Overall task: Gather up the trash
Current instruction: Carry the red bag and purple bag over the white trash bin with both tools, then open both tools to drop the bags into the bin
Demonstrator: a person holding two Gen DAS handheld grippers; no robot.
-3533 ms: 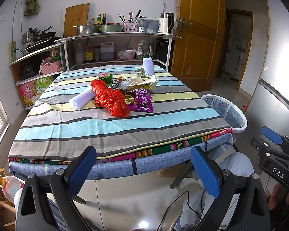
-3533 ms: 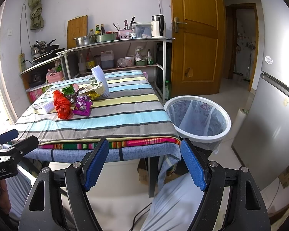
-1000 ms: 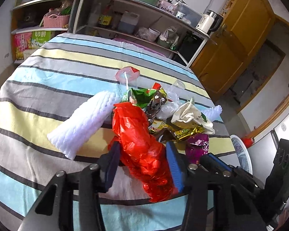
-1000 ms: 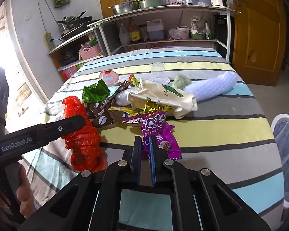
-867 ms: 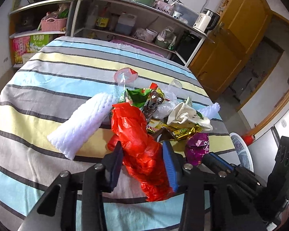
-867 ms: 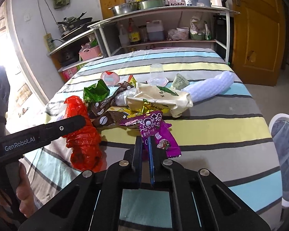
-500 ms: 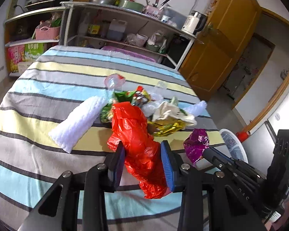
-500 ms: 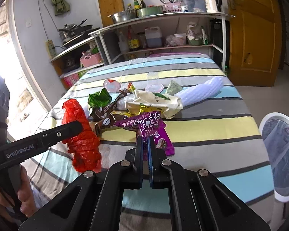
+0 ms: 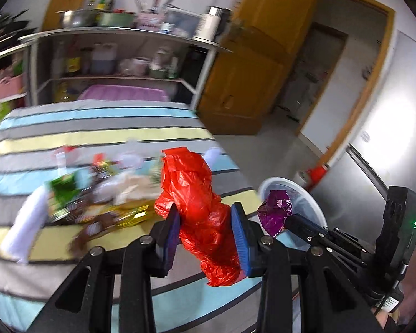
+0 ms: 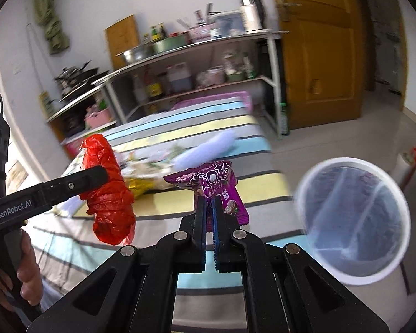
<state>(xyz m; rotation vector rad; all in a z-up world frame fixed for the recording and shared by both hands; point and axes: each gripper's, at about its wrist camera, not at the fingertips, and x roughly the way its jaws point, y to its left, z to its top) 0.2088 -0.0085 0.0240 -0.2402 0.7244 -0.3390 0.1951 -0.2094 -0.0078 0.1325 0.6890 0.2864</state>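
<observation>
My left gripper is shut on a crumpled red plastic bag and holds it in the air above the striped table. The bag also shows in the right wrist view. My right gripper is shut on a purple snack wrapper, lifted off the table; the wrapper also shows in the left wrist view. A white bin with a clear liner stands on the floor to the right of the table. More wrappers lie blurred on the table.
A white foam sleeve lies at the table's left, another near its far right edge. A metal shelf with bottles and pots stands behind the table. A wooden door and a grey fridge are to the right.
Both grippers have lifted their trash off the table and swung right toward the bin. The red bag and the purple wrapper now hang in the air.
</observation>
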